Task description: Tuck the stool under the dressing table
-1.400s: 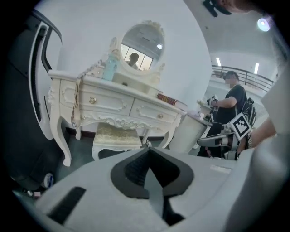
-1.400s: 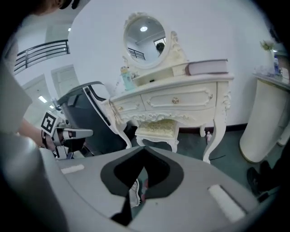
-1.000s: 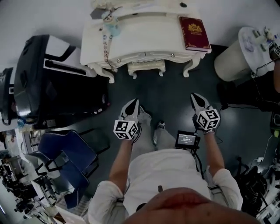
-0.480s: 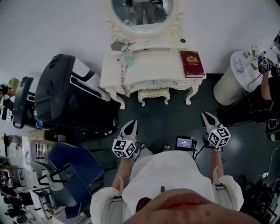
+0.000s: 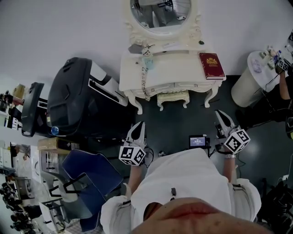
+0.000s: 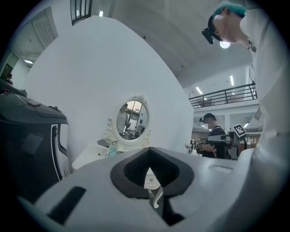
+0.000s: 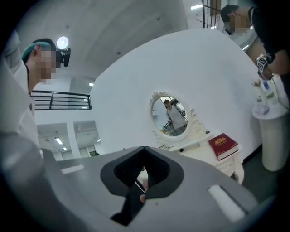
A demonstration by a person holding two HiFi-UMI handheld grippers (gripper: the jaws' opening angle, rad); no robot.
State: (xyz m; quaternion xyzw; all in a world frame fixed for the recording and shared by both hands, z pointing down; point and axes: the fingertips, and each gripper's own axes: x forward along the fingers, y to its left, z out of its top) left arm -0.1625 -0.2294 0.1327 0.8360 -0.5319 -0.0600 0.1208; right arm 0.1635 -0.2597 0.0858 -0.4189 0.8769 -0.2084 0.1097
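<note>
OK, my left gripper (image 5: pixel 138 128) and right gripper (image 5: pixel 221 116) are both empty, jaws fully together, held level and well apart from the furniture. Past them, the stool (image 5: pixel 173 97) sits tucked under the dressing table (image 5: pixel 171 68), between its front legs. Red book (image 5: pixel 211 65) on its right end, oval mirror (image 5: pixel 160 11) behind.

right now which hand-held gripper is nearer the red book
Right. The right hand-held gripper is straight out in front of the red book; the left hand-held gripper faces the other end of the dressing table.
</note>
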